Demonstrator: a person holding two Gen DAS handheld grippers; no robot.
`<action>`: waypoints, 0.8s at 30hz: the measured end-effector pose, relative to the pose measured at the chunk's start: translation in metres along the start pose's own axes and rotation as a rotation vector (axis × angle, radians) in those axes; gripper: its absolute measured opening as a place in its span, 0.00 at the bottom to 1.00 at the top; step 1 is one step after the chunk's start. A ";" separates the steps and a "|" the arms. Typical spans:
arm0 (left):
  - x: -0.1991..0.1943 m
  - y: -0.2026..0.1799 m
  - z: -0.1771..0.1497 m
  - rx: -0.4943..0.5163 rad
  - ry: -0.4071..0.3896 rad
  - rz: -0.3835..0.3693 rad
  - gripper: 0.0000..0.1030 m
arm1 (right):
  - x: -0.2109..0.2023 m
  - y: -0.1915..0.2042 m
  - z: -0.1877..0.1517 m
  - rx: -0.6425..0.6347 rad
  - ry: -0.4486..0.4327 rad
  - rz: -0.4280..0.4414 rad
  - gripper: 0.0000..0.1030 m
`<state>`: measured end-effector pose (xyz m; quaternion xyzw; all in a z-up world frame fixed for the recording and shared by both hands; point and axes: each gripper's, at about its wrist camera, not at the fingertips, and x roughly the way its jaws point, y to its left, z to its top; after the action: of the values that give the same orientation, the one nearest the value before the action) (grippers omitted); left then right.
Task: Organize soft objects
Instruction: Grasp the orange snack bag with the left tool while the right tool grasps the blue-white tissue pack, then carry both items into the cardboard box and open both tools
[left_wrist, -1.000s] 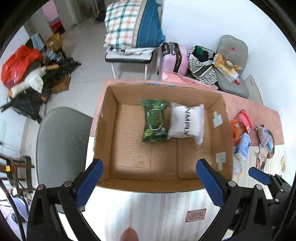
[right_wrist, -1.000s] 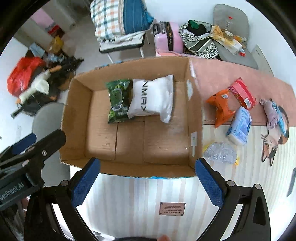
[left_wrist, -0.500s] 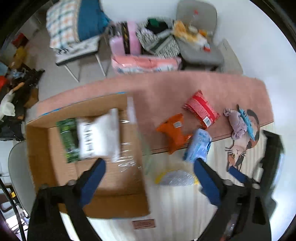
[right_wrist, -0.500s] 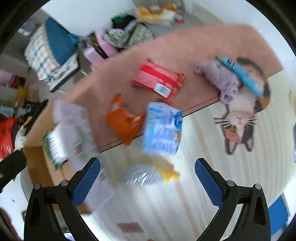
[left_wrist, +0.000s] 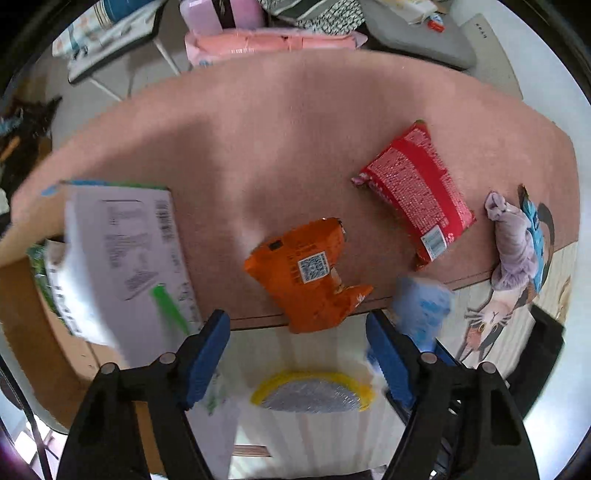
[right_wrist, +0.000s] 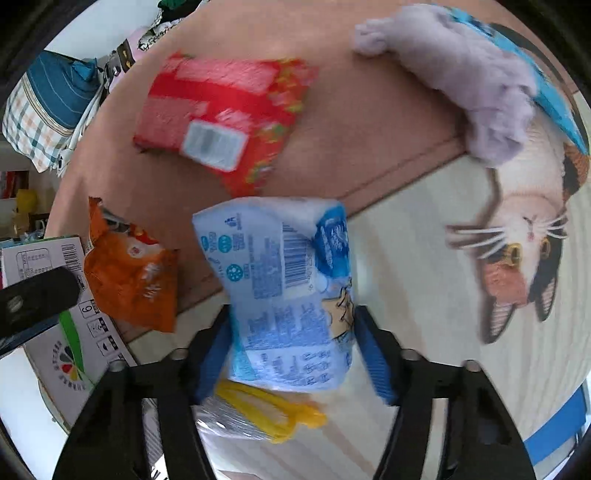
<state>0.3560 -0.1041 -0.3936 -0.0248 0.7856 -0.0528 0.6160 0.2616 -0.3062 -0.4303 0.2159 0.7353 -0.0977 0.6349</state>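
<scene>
My right gripper (right_wrist: 291, 350) has its blue pads on either side of a light blue tissue pack (right_wrist: 288, 288), closed onto it. My left gripper (left_wrist: 299, 354) is open just in front of an orange snack bag (left_wrist: 310, 273), with nothing between its pads. A red snack packet (left_wrist: 413, 188) and a lilac plush toy (left_wrist: 513, 243) lie on the pink mat. A clear bag with a yellow zip (left_wrist: 314, 395) lies below the left gripper. The cardboard box (left_wrist: 33, 332) stands at the left, holding a white pack (left_wrist: 70, 295) and a green pack (left_wrist: 37, 258).
The pink mat (left_wrist: 295, 129) meets a striped cloth with a cat picture (right_wrist: 517, 258). The box flap with a printed label (left_wrist: 129, 251) juts toward the left gripper. Chairs, a pink suitcase and bags stand beyond the table's far edge.
Both grippers swung right from the box to the loose packs and moved in close. The right gripper closed on the light blue tissue pack. The left gripper's opening narrowed.
</scene>
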 end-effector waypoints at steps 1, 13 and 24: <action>0.005 0.001 0.002 -0.010 0.013 -0.007 0.72 | -0.001 -0.006 0.001 -0.006 0.004 0.000 0.62; 0.053 0.012 0.014 -0.095 0.084 -0.053 0.61 | 0.002 -0.028 0.016 0.024 0.034 0.005 0.64; 0.026 0.009 -0.030 -0.018 -0.090 0.028 0.29 | -0.012 0.000 0.018 -0.026 0.006 -0.039 0.39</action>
<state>0.3209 -0.0962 -0.4123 -0.0217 0.7578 -0.0360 0.6511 0.2790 -0.3162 -0.4222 0.1936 0.7425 -0.1000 0.6334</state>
